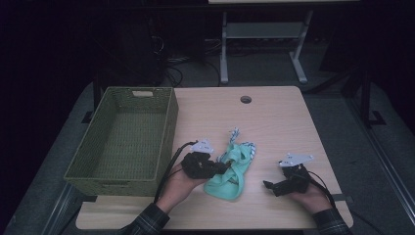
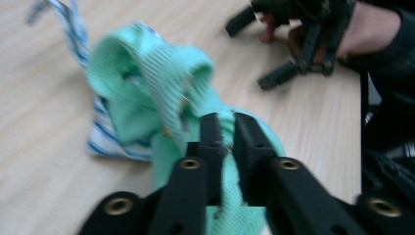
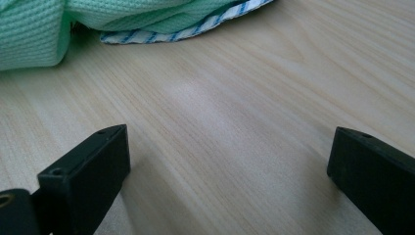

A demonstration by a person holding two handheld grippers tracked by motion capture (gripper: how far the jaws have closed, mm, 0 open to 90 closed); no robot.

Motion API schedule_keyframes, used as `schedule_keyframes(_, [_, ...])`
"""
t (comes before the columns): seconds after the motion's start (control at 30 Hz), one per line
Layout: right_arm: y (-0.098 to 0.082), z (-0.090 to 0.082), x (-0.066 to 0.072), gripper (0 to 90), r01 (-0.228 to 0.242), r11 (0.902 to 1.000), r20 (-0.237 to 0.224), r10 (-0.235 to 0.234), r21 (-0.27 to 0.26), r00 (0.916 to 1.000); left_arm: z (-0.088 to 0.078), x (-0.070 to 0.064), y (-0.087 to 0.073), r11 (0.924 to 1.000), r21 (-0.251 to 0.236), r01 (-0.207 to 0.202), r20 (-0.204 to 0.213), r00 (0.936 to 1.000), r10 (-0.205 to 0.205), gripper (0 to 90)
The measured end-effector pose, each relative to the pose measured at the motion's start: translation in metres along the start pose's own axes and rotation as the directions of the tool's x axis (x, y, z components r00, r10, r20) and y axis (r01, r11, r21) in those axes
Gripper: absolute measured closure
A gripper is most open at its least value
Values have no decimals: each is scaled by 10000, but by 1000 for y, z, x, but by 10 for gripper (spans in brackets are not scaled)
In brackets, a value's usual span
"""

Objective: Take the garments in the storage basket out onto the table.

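Note:
A mint-green cloth [image 1: 230, 174] lies bunched on the wooden table [image 1: 274, 122], on top of a blue-and-white striped cloth [image 1: 247, 146]. My left gripper [image 1: 222, 167] is shut on a fold of the green cloth [image 2: 161, 83], which rises bunched ahead of the jaws, with the striped cloth [image 2: 105, 142] under it. My right gripper [image 1: 268, 185] rests low on the table to the right of the cloths, open with only bare wood between its fingers [image 3: 83, 171]. From there the green cloth [image 3: 34, 34] and the striped cloth's edge [image 3: 195, 24] lie ahead at the upper left.
A green woven basket [image 1: 125, 139] with nothing in it stands on the table's left side, close to my left hand. A round cable hole [image 1: 245, 99] sits near the far edge. Beyond the table are a dark floor and a white desk frame [image 1: 264, 44].

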State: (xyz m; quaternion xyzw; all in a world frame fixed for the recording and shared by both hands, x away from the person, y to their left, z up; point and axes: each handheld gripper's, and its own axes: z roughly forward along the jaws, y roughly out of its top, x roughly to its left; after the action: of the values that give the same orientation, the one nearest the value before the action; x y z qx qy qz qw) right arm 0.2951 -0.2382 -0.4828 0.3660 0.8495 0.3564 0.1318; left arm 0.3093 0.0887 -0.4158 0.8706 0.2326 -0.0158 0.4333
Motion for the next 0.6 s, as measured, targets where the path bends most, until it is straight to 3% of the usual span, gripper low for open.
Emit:
schedule_keyframes(0.07, [0,0,0,20,5,10000,-2,-5,-1,10000,4,-5,-4,9998,194,101,147,9998,-104,893])
schedule_keyframes(0.2, [0,0,0,20,4,10000,1,-4,0,10000,12,-10,-11,9985,542,90,251,9996,-103,895])
schedule_keyframes(0.3, [0,0,0,20,-7,10000,2,7,2,10000,17,-15,-20,9951,983,-67,47,10000,62,895])
schedule_keyframes(0.6, [0,0,0,20,-21,10000,6,21,-10,10000,25,-14,-37,9848,1718,-255,-554,9978,355,880])
